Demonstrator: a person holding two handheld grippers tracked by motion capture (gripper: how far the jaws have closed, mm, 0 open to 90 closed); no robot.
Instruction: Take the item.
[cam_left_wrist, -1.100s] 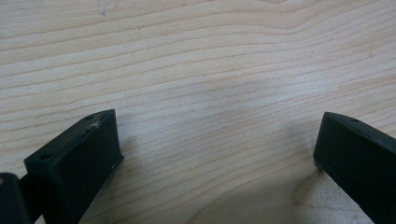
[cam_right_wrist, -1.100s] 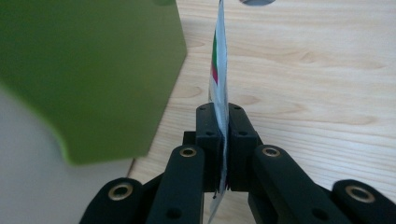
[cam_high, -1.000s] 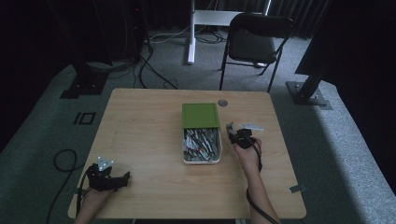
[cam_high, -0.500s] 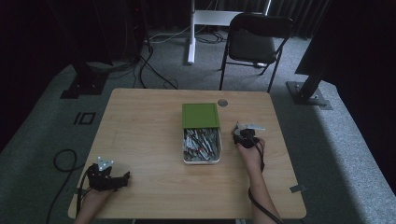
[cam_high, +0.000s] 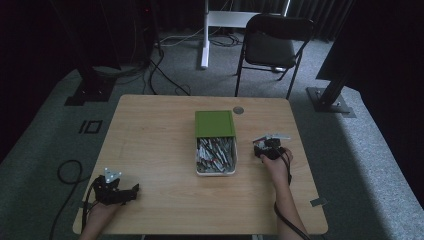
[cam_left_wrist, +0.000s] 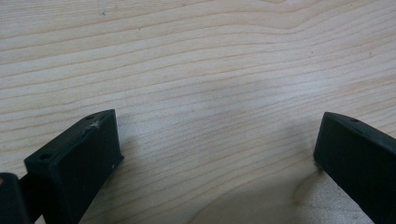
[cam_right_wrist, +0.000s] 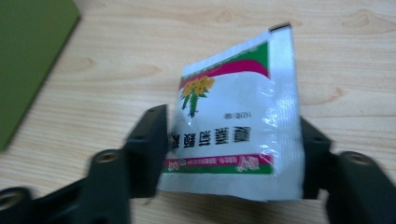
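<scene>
Right hand-held gripper clamps a sachet between its jaws (left hand-held gripper open).

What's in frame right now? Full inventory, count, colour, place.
table: 1, light wood, centre
box: 1, white, mid-table, full of sachets
lid: 1, green, over the box's far end
sachet: 1, white with green and pink print, between the right gripper's jaws
round disc: 1, grey, far table edge
chair: 1, black, beyond the table
left gripper: 1, black, near-left corner, jaws apart
right gripper: 1, black, right of box
</scene>
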